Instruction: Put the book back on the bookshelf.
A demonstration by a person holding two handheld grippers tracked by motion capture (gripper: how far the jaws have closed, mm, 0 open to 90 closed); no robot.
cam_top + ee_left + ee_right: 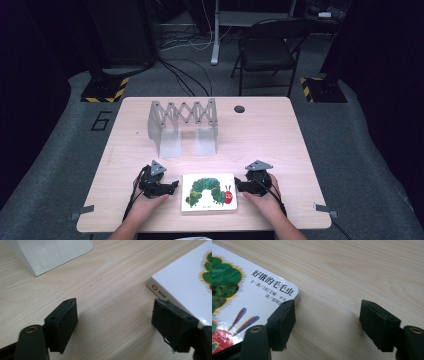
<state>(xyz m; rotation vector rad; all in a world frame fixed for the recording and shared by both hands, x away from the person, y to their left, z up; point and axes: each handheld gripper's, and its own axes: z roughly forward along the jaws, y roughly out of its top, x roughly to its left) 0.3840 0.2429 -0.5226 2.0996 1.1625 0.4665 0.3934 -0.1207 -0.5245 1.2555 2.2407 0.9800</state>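
Observation:
A white board book [209, 192] with a green caterpillar on its cover lies flat near the front edge of the table. My left gripper [173, 187] rests on the table just left of it and is open. In the left gripper view the left gripper [115, 320] has bare wood between its jaws, and the book's [182, 282] spine corner lies beside the right-hand jaw. My right gripper [239, 186] sits just right of the book, also open. In the right gripper view the right gripper [328, 322] has nothing between its jaws, and the left-hand jaw stands at the book's [249, 290] rounded corner.
A grey metal accordion rack [182, 122] stands upright at the back left of the wooden table [260, 135]; one of its feet [50, 252] lies ahead of the left gripper. A dark cable hole [239, 109] is at the back. A folding chair [270, 50] stands beyond the table.

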